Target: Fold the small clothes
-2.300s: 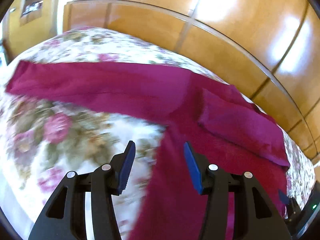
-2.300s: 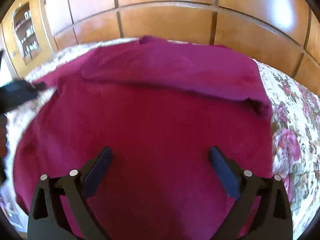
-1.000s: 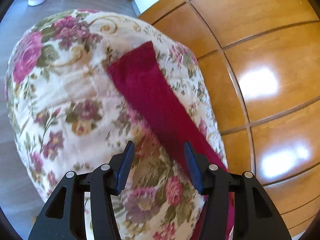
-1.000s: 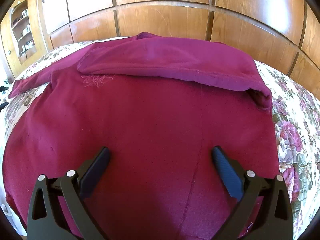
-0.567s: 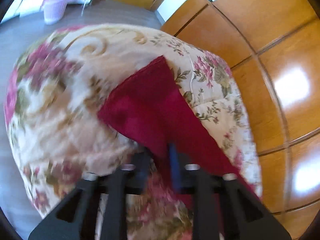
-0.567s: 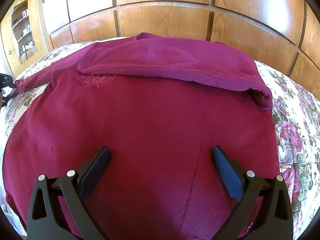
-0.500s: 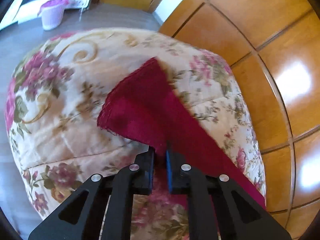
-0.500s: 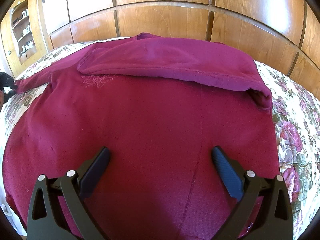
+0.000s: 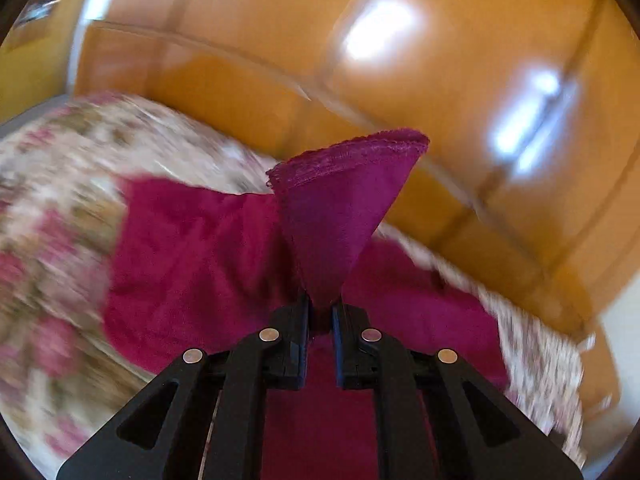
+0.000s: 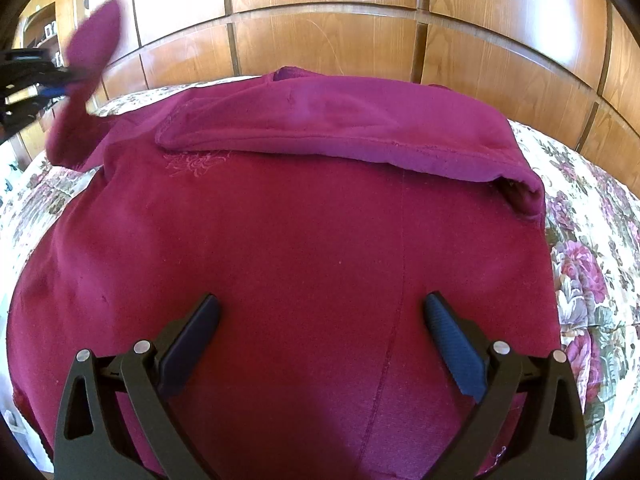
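Your left gripper [image 9: 320,312] is clamped tight on the cuff end of the free sleeve [image 9: 340,208] of the magenta long-sleeved knit top [image 10: 280,260]. The cuff flares up past the fingertips, and the sleeve trails back down to the garment's body.

Your right gripper [image 10: 320,332] is spread wide and holds nothing. It hangs above the lower middle of the top; contact with the cloth can't be confirmed from here.

The top lies flat on the floral quilted bedspread [image 10: 592,248], neck end towards the wooden panelled wall [image 10: 320,12]. The other sleeve [image 10: 340,132] is already folded across the chest, its long axis running side to side.

Key relation: seen from the right wrist, the held sleeve [image 10: 86,80] is lifted off the garment's left edge, so the body lies to the right of the left gripper. The next fold probably means carrying the cuff across the chest, parallel to the folded sleeve. Left hand is the nearer one and already has the cuff; right is best placed to pin the body. Watch for the shoulder dragging.
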Demonstrator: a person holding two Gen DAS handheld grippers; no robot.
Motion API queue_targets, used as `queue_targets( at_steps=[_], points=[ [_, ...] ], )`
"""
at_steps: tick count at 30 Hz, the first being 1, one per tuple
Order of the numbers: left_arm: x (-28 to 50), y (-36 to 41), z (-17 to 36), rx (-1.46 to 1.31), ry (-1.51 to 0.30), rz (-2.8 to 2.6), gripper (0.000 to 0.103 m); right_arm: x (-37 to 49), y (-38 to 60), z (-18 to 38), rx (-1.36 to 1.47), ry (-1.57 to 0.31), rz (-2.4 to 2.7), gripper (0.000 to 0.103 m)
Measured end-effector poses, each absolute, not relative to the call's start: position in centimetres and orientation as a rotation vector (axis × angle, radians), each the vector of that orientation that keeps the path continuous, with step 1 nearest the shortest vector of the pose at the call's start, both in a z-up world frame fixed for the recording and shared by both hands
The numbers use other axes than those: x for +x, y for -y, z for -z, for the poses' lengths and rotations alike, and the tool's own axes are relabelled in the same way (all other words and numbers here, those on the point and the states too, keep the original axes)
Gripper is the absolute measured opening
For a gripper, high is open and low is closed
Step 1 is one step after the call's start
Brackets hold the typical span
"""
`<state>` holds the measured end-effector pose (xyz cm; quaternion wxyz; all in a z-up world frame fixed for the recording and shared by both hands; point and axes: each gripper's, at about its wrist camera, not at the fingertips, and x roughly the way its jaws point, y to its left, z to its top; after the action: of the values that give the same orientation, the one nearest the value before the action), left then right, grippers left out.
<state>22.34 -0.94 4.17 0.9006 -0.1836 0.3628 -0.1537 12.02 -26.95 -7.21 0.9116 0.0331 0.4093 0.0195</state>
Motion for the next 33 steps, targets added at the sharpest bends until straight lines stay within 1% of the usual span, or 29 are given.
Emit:
queue_targets(
  at_steps=[1,3,4,5,7,11,13,14,16,17,18,22,23,25,27,28,30,33],
  points=[
    [22.3,2.6,-3.1,-0.367,-0.783,0.345,0.008,12.0,27.0,7.2,0.071,-0.842,-0.042,0.101],
    [22.3,5.4,-0.8,-0.33,-0.857,0.38,0.021,11.9,27.0,7.1,0.077,-0.84,-0.045,0.101],
    [22.0,6.1,-0.1,-0.311,-0.879,0.387,0.036,11.9,27.0,7.1,0.079,-0.84,-0.047,0.101],
    [21.6,6.7,0.4,-0.291,-0.897,0.395,0.047,12.0,27.1,7.1,0.083,-0.84,-0.049,0.101],
    [20.0,6.9,0.7,-0.265,-0.885,0.413,0.053,12.0,27.2,7.0,0.095,-0.842,-0.057,0.101],
    [17.2,5.7,0.8,-0.206,-0.863,0.409,0.053,12.1,28.6,6.2,0.192,-0.852,-0.114,0.101],
    [15.8,4.3,0.6,-0.198,-0.841,0.397,0.053,12.3,29.7,4.9,0.301,-0.829,-0.148,0.094],
    [15.0,3.5,0.6,-0.19,-0.832,0.386,0.053,12.6,29.9,4.2,0.346,-0.82,-0.171,0.084],
    [13.8,2.4,0.9,-0.184,-0.817,0.362,0.053,13.7,29.5,3.1,0.397,-0.814,-0.228,0.079],
    [13.7,2.2,1.0,-0.188,-0.818,0.357,0.053,14.5,29.0,2.8,0.417,-0.818,-0.26,0.074],
    [13.5,1.7,1.3,-0.196,-0.823,0.352,0.053,15.2,28.5,2.6,0.426,-0.826,-0.274,0.071],
    [12.9,0.5,2.7,-0.225,-0.84,0.341,0.053,20.1,25.1,3.8,0.411,-0.914,-0.267,0.067],
    [12.9,0.7,3.0,-0.222,-0.842,0.341,0.053,21.5,24.1,4.4,0.409,-0.941,-0.267,0.063],
    [12.8,0.8,3.5,-0.217,-0.842,0.338,0.053,23.2,22.7,4.9,0.357,-0.964,-0.245,0.05],
    [12.5,1.0,3.7,-0.193,-0.832,0.336,0.053,24.0,21.3,4.6,0.269,-0.965,-0.221,0.016],
    [12.5,1.1,3.8,-0.188,-0.83,0.336,0.053,24.1,20.8,3.8,0.226,-0.954,-0.222,0.006],
    [12.6,1.1,3.8,-0.204,-0.827,0.342,0.053,23.3,20.9,1.5,0.179,-0.888,-0.232,0.005],
    [12.8,0.7,4.0,-0.24,-0.827,0.354,0.053,21.1,23.2,-4.5,0.123,-0.715,-0.214,0.005]
  ],
)
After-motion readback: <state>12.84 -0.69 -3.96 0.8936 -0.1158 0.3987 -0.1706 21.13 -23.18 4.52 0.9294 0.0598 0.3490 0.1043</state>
